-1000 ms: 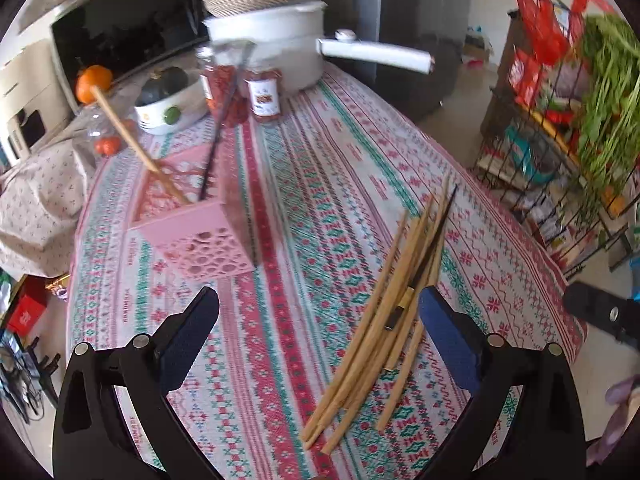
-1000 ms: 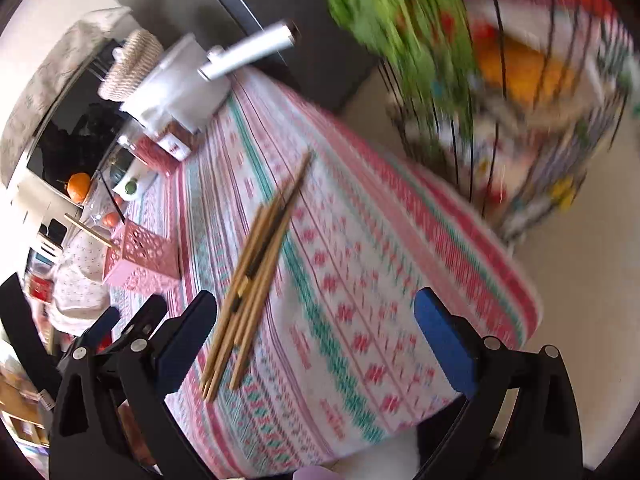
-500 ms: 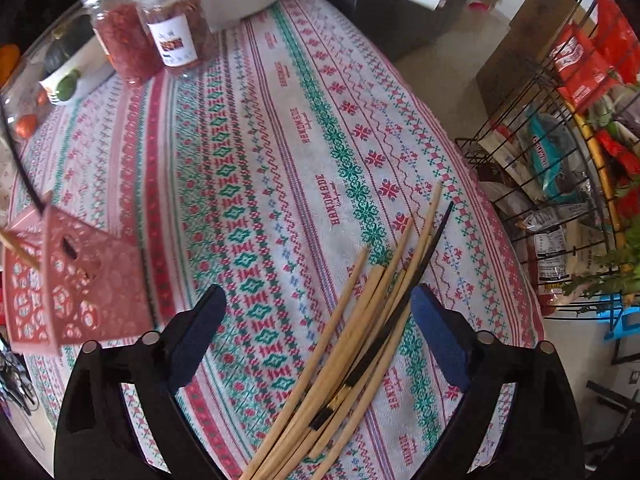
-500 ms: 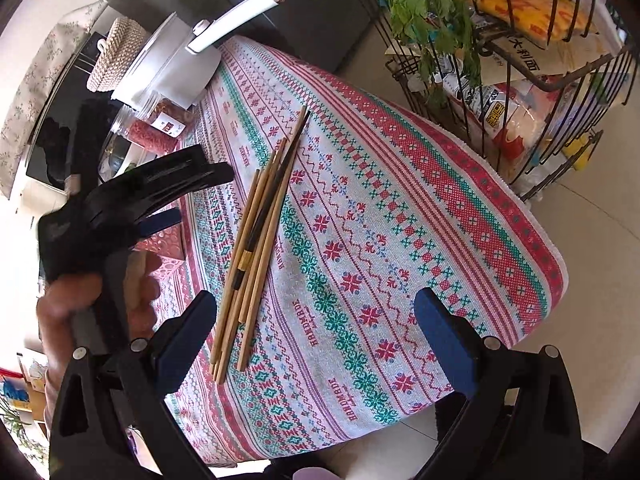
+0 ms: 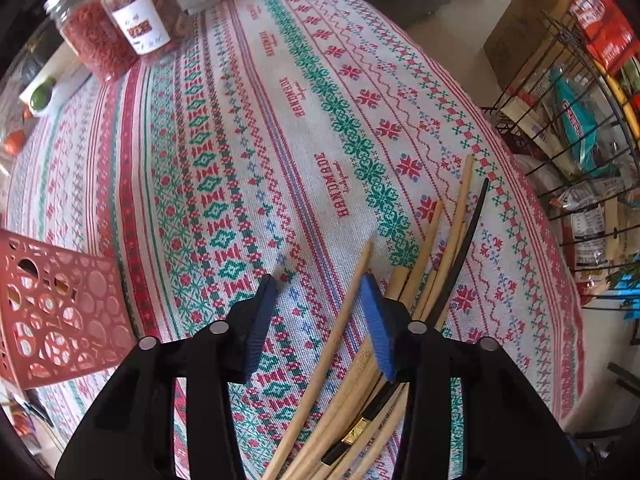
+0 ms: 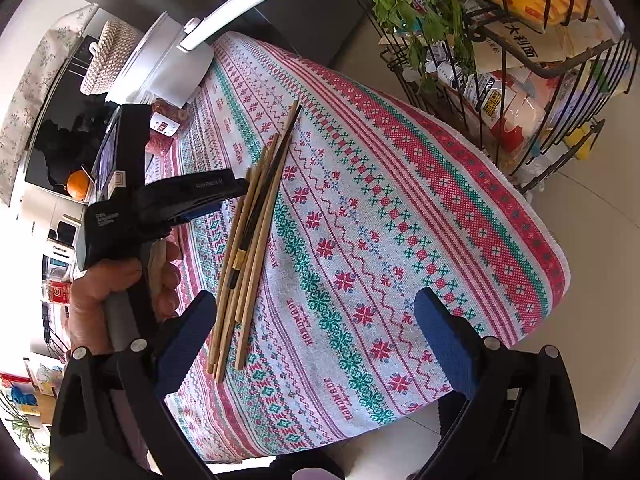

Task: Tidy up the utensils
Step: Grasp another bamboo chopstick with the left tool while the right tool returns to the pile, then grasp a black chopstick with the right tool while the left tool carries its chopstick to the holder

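The bundle of slim, round-sectioned bamboo chopsticks point(image 5: 420, 276) is lying loose on the desk point(image 5: 248, 128), fanned at the far tips, with 1 glossy black chopstick with a gold band point(image 5: 464, 248) mixed in among the pale matte ones. The pile is sitting near the desk's near-right edge, well apart from the perforated pink plastic utensil holder point(image 5: 56, 312) at the left.

Step in hand, by my reading: the pick-up of 1 chopstick. The left gripper point(image 5: 320, 320) is straddling the leftmost bamboo stick, its ribbed blue pads point(image 5: 260, 320) partly closed but not yet pinching; a gap is showing on both sides. The right gripper point(image 6: 316, 344) is hanging fully released near the pile's butt ends, grasping nothing.

Next move likely calls for closing on that single stick without dragging its neighbours, since the smooth rods are resting against each other and will probably roll. Then a lift and a carry across to the holder.

The woven cloth covering the desk is coarse, cross-stitch patterned in red and green, giving some friction. A wire rack point(image 6: 540, 72) with packets is standing beside the desk.
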Tool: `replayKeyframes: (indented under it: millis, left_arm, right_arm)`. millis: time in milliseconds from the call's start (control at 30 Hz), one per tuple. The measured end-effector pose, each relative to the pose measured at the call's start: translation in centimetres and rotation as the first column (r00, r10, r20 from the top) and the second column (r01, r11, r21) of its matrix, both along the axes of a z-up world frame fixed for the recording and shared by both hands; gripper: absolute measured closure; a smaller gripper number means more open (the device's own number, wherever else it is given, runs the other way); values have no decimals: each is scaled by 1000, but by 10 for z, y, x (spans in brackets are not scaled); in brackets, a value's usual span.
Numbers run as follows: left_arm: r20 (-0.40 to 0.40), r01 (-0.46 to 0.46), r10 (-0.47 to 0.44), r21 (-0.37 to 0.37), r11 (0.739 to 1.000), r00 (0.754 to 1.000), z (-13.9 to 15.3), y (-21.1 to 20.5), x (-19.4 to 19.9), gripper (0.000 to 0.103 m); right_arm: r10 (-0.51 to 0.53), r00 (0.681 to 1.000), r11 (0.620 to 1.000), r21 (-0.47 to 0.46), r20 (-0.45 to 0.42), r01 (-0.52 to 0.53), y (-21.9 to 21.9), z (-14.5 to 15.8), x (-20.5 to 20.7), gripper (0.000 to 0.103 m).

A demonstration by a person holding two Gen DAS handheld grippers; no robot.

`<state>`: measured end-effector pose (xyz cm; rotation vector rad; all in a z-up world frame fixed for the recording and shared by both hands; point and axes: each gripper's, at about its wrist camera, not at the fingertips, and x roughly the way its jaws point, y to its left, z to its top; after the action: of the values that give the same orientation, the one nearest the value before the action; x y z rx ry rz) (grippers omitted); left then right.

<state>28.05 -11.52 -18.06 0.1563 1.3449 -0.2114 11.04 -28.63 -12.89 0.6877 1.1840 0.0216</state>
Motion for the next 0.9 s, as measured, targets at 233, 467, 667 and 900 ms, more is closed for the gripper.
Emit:
replayKeyframes:
  millis: [233,467,667,900]
  left_arm:
    - [43,33,-33,-1,999,999,1,-7,-17,95]
    - [125,-5,12,-57,998,992,19,34,-61,97]
    - [237,-15,48,-138,990,970,66,86,-115,99]
    - [352,-32,106,-211,977,930,99,124,-159,99]
  right_arm:
    - [-13,1000,999,-34,-11,12,4,-4,3,7]
    - [-18,1000,993,-120,-3,18,16,-5,12,7]
    - [-13,999,979,-202,29,19,31,4,54,7]
    - [-119,989,981,-162,-82,105,22,-20,132,37]
